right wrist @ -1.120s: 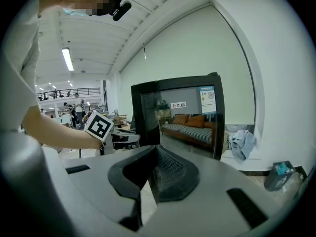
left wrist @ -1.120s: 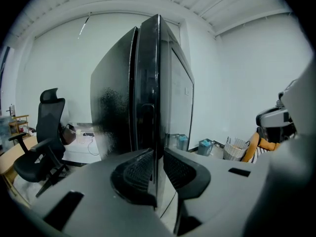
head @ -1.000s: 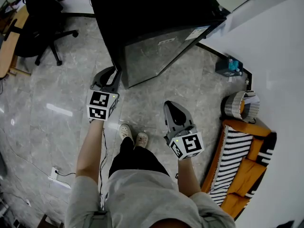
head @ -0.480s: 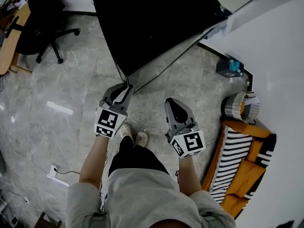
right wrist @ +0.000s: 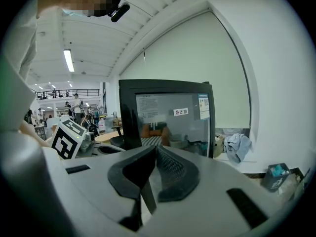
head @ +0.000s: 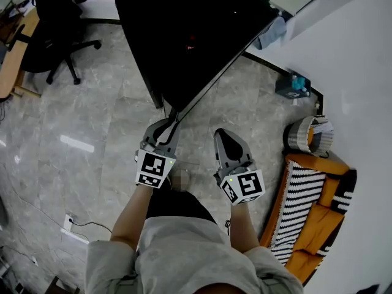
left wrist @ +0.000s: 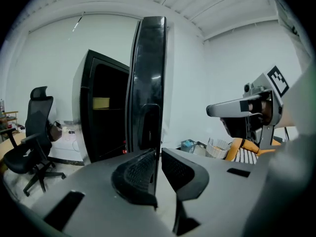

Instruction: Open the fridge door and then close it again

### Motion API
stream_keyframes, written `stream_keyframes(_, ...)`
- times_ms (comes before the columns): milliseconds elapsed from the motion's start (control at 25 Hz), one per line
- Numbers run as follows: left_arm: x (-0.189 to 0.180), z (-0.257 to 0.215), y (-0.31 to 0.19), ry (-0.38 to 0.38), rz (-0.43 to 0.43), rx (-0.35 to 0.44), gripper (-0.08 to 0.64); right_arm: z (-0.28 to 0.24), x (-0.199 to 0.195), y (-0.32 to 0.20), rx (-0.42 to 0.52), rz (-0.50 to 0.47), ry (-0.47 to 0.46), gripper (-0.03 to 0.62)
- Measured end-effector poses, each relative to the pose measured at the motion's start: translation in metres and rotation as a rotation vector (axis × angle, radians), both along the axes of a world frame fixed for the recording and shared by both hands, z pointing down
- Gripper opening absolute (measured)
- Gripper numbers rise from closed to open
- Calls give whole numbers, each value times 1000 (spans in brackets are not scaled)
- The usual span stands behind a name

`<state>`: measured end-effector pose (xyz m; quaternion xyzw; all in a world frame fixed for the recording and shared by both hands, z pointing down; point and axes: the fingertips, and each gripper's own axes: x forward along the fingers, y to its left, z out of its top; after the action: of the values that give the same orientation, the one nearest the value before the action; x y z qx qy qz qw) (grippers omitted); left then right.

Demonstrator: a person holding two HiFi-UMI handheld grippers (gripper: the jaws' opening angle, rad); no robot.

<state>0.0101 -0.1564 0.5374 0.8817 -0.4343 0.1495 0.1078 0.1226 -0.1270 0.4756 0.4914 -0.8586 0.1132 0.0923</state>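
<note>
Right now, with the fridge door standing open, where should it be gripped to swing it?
On the fridge door, take the free vertical edge, coming edge-on: it is thin, upright, farthest from the hinge. The left tool, jaws just closing, clamps it there.

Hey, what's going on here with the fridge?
A person is working a black fridge with two handheld grippers. The left gripper has the free edge of the fridge door between its jaws, which have just been closing on it, and the door stands open. The right gripper is shut and empty, held beside it and touching nothing.
</note>
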Motion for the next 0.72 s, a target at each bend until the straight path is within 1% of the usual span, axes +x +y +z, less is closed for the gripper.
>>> stream_keyframes(160, 7, 0, 7, 28, -45, -17, 46, -2, 7, 9, 7, 2, -3, 23)
stream_keyframes(440, 26, -1, 19, 35, -83, -25, 46, -4, 20, 19, 9, 8, -14, 23)
stream_keyframes(720, 45, -3, 34, 39, -74, -24, 46, -10, 28, 25, 22, 3, -13, 23)
